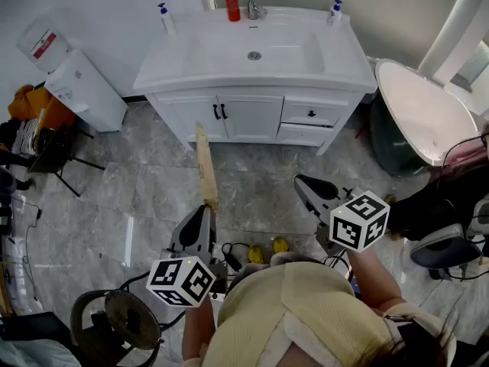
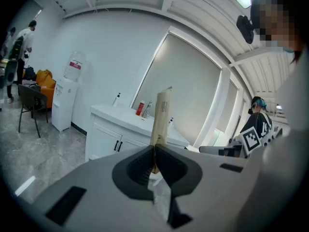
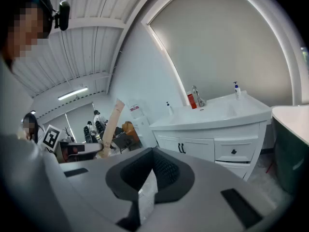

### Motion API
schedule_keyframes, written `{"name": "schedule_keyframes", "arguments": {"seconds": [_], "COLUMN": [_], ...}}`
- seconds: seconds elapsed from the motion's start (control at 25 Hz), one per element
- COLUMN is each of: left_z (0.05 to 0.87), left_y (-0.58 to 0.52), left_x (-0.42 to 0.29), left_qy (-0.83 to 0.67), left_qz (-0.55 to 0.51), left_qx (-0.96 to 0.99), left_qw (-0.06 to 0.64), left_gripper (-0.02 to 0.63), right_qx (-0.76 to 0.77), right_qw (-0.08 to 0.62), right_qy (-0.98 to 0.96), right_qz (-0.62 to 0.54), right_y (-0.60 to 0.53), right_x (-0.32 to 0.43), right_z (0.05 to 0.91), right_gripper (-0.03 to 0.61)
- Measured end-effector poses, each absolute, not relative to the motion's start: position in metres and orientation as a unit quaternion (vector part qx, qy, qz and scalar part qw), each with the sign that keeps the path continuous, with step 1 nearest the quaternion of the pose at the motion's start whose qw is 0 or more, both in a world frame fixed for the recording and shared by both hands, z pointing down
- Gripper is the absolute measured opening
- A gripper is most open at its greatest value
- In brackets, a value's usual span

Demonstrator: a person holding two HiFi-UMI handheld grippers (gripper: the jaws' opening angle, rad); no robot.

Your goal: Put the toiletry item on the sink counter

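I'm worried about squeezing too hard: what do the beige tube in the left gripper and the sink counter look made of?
Tube, clamped in the left gripper: probably soft plastic or laminate. It has a dull beige skin without glare and a thin, flat profile.
Counter: glossy white ceramic or cast resin, apparently moulded in one piece with the basin.

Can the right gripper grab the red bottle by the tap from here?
Probably not yet: the right gripper is well short of the red bottle, with open floor between. Nothing blocks it.
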State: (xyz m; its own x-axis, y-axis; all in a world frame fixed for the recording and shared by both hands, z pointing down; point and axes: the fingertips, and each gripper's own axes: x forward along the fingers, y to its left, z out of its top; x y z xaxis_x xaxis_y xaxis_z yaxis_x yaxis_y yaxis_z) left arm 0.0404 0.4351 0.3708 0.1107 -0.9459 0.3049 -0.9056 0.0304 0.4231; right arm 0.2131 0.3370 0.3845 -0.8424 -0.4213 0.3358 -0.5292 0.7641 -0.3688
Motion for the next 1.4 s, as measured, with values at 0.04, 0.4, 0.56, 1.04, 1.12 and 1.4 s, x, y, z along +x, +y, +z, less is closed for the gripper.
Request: {"name": "schedule_keyframes", "arguments": {"seconds": [0.04, 0.4, 0.56, 1.04, 1.12, 1.4], "left_z": [0.37, 0.371, 0.373, 0.376, 0.376, 0.381], "left_y": [0.434, 0.426, 0.417, 0.379, 0.376, 0.367], "left_x": [0.04, 0.044, 0.047, 0.071, 0.074, 0.073], "left_qy": [-0.666, -0.664, -0.666, -0.669, -0.671, -0.679], "left_qz": [-0.038, -0.035, -0.034, -0.033, -0.032, -0.024], "left_qx": [0.696, 0.698, 0.696, 0.692, 0.691, 0.68], "left_qw": [0.268, 0.267, 0.268, 0.268, 0.268, 0.277], "left_gripper": [0.046, 0.046, 0.046, 0.046, 0.046, 0.046], "right_qx": [0.255, 0.249, 0.244, 0.225, 0.222, 0.209], "right_qw": [0.117, 0.107, 0.113, 0.127, 0.132, 0.137], "right_qy": [-0.932, -0.932, -0.932, -0.935, -0.934, -0.936], "right_qz": [0.229, 0.241, 0.243, 0.242, 0.245, 0.248], "right_y": [0.336, 0.327, 0.318, 0.286, 0.282, 0.269], "right_x": [0.213, 0.21, 0.212, 0.228, 0.23, 0.226], "right_z": [0.384, 0.385, 0.388, 0.396, 0.4, 0.404], "right_gripper": [0.025, 0.025, 0.025, 0.025, 0.025, 0.025]}}
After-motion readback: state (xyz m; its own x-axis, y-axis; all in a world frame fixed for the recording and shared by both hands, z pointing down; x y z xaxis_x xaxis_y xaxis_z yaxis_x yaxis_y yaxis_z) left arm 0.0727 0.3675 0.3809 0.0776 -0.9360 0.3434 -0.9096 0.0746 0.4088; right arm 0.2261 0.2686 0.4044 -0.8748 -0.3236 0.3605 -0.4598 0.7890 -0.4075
